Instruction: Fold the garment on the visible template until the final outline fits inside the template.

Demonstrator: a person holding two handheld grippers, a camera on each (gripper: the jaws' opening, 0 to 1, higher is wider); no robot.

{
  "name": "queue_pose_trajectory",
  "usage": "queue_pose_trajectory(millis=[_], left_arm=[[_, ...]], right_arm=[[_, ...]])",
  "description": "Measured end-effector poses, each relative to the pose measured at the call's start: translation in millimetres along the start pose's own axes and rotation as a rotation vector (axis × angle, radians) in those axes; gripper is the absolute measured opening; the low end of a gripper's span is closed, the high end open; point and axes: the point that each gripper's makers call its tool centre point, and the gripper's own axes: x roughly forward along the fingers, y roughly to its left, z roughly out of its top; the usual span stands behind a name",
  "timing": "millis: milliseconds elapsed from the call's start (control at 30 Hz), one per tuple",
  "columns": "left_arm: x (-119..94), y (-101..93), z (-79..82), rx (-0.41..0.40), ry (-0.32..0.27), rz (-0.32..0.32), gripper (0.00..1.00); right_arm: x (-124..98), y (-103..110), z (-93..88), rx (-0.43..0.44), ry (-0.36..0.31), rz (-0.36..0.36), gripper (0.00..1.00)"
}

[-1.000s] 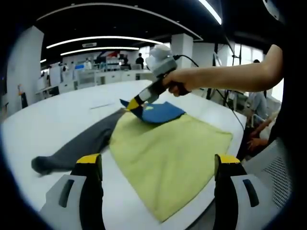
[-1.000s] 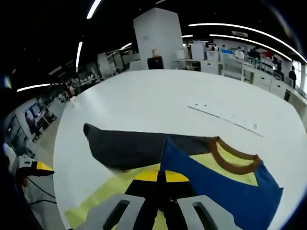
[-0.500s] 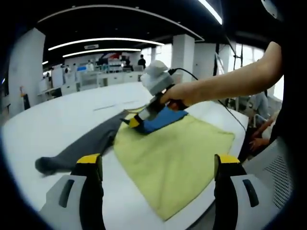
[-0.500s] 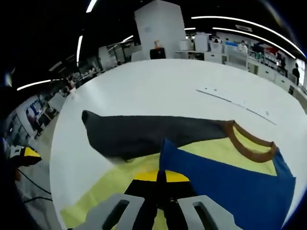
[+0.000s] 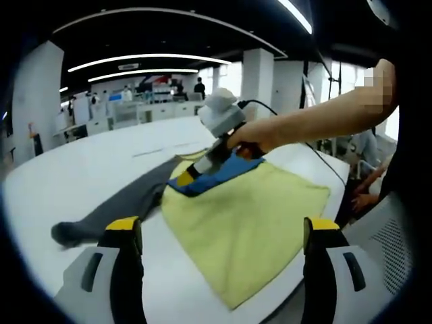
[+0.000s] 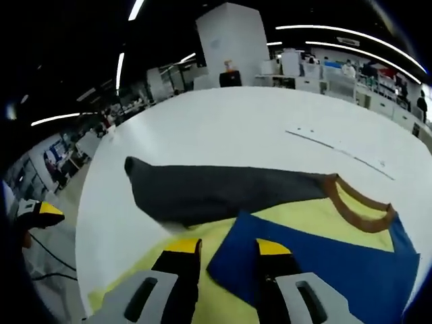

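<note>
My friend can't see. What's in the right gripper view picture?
The right gripper, jaws open, hangs over a blue sleeve folded across a yellow shirt on a white table. A dark grey sleeve stretches out sideways.

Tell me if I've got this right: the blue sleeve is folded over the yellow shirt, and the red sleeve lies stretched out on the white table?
Not quite: the stretched-out sleeve is dark grey, not red, as the right gripper view shows. The blue sleeve does lie folded over the yellow shirt on the white table.

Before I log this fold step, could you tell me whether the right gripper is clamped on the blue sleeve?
No: in the right gripper view the right gripper stands open, its jaws apart over the blue sleeve.
</note>
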Motion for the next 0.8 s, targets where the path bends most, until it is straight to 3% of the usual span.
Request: queue_pose_trajectory(millis=[400, 800], left_arm=[[4, 0.6, 1.3, 0.010, 0.001, -0.002, 0.99], [7, -0.6, 6.1, 0.019, -0.004, -0.005, 0.99]], right_arm=[[-44, -46, -11.5, 0.033, -0.040, -0.075, 0.64], [-97, -93, -32.9, 0.058, -0.075, -0.153, 0.66]])
